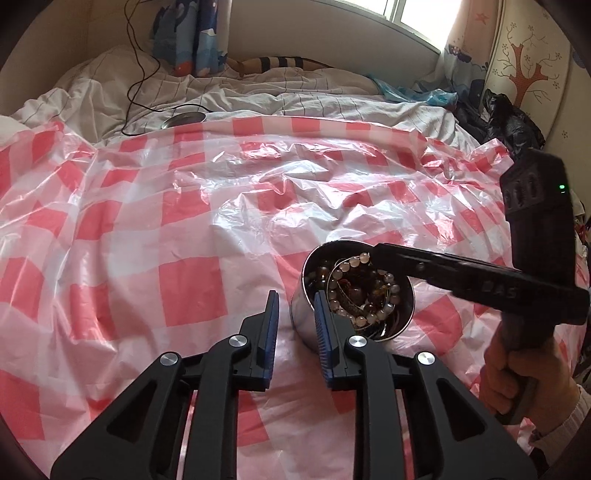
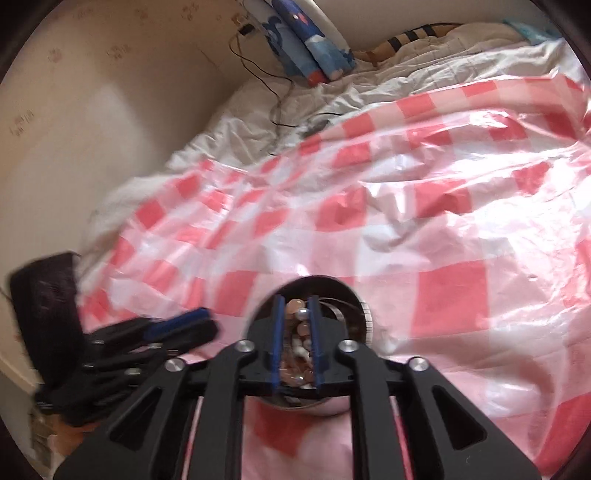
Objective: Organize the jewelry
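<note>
Many slippery, tangly beads [image 1: 364, 291] in shiny tin [image 1: 306, 325]. Right fingers [image 2: 297, 343] narrow, empty, over beads; left fingers [image 1: 295, 325] narrow, empty, astride rim at seven o'clock. Best pinching one strand.

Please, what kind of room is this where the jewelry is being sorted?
Most likely a bedroom at home. The work surface is a bed: rumpled white bedding lies under a red-and-white checked plastic sheet, with a curtained window behind. The metal bowl of beaded bracelets stands on the sheet.
</note>
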`<state>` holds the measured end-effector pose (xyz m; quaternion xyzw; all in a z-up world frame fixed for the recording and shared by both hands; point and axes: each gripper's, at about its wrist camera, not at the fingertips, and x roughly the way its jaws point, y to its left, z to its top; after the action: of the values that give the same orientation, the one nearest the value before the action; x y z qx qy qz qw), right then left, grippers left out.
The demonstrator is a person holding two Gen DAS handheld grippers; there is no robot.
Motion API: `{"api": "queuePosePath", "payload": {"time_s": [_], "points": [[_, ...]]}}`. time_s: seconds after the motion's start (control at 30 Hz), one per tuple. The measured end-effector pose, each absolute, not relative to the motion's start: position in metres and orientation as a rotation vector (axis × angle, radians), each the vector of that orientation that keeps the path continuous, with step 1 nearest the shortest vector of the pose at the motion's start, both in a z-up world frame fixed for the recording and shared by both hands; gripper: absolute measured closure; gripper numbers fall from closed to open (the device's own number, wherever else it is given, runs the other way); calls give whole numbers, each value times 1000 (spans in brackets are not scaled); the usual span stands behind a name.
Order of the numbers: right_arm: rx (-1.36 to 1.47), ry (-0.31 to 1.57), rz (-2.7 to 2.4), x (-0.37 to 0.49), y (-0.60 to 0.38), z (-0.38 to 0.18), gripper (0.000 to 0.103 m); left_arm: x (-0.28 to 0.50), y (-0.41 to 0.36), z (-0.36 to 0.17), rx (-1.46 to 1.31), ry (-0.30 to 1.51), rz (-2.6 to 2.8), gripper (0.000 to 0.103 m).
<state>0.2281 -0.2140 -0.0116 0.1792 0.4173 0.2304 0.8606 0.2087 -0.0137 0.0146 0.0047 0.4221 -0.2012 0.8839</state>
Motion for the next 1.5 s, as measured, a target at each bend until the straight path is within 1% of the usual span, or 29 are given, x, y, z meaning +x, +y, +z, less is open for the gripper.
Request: {"api": "queuePosePath", "payload": {"time_s": [0.03, 0.07, 0.1, 0.13, 0.17, 0.2, 0.23, 0.27, 0.3, 0.33, 0.37, 0.4, 0.43, 0.5, 0.6, 0.7, 0.87, 1.3, 1.5], "points": [[345, 873, 468, 228, -212, -13, 59, 205, -12, 16, 6, 874, -419, 81], [325, 868, 460, 226, -211, -12, 59, 200, -11, 16, 4, 869, -420, 80], [290, 850, 440, 221, -209, -7, 57, 193, -11, 17, 10, 863, -413, 77], [269, 822, 429, 215, -209, -2, 50, 187, -11, 17, 19, 855, -404, 70], [266, 785, 426, 206, -212, 5, 46, 181, -12, 16, 28, 850, -391, 65], [271, 743, 426, 195, -215, 14, 40, 174, -13, 15, 37, 842, -373, 54], [265, 712, 420, 186, -218, 23, 36, 166, -15, 14, 49, 836, -352, 48], [245, 686, 403, 175, -220, 32, 33, 159, -16, 12, 56, 832, -335, 45], [215, 665, 375, 162, -220, 39, 22, 151, -17, 11, 57, 827, -318, 40], [171, 651, 331, 146, -219, 44, 11, 144, -17, 10, 55, 821, -299, 31], [128, 643, 295, 132, -217, 48, 7, 136, -17, 9, 52, 813, -277, 27], [80, 634, 265, 115, -215, 48, 7, 128, -18, 8, 49, 800, -247, 18], [42, 635, 241, 103, -214, 45, 7, 121, -17, 8, 41, 786, -217, 13], [-11, 665, 188, 82, -215, 33, 7, 110, -15, 6, 15, 770, -173, 9], [-7, 718, 104, 63, -225, 11, 7, 102, -16, 3, 8, 763, -123, 8], [43, 737, 55, 60, -234, 3, 7, 103, -20, 5, 34, 754, -106, 8], [44, 695, 11, 65, -233, 7, 7, 107, -25, 3, 36, 758, -121, 8], [125, 753, 43, 80, -239, 2, 7, 115, -37, 4, 60, 759, -160, 8], [127, 750, 43, 78, -240, 4, 7, 117, -37, 2, 55, 784, -174, 8]]}}
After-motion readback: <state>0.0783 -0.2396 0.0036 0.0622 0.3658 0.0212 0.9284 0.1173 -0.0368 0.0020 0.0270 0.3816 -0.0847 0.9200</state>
